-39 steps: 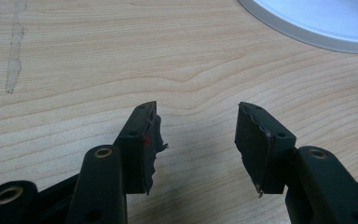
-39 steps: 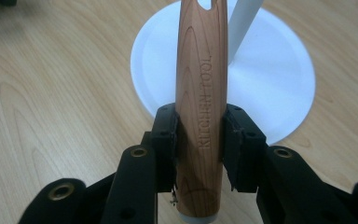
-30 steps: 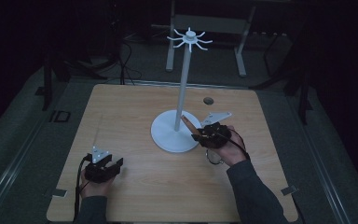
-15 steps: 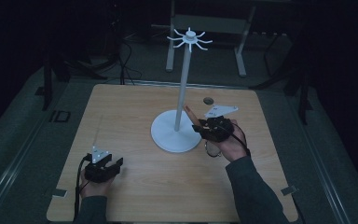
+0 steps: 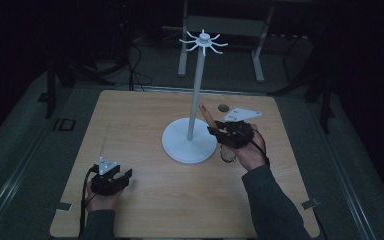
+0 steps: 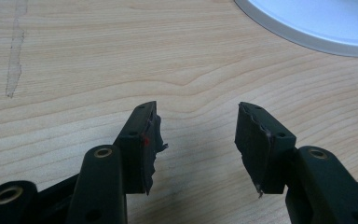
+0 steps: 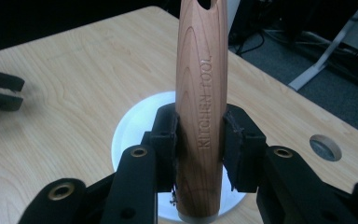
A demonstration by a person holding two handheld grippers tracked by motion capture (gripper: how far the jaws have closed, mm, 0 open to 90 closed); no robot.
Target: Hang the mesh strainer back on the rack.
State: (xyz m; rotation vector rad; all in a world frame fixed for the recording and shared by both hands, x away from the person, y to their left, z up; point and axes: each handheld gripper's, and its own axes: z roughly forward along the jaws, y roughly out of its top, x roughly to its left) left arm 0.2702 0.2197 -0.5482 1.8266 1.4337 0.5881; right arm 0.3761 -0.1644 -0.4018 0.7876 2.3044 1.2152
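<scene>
The right gripper (image 7: 199, 140) clamps a wooden kitchen tool handle (image 7: 202, 93) upright beside the white stand's base (image 5: 189, 145) — the left gripper (image 6: 196, 135) rests on the tabletop (image 5: 145, 125), jaws apart, empty

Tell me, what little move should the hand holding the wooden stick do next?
Probably lift it. The right gripper is shut on the brown wooden kitchen tool handle, low beside the tall white metal hook stand, whose hooks sit far above. The handle's hole looks made for hanging.

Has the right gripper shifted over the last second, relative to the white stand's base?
Yes. The right gripper, shut on the wooden handle, has moved slightly toward the table's far edge alongside the stand base, which has stayed put.
</scene>
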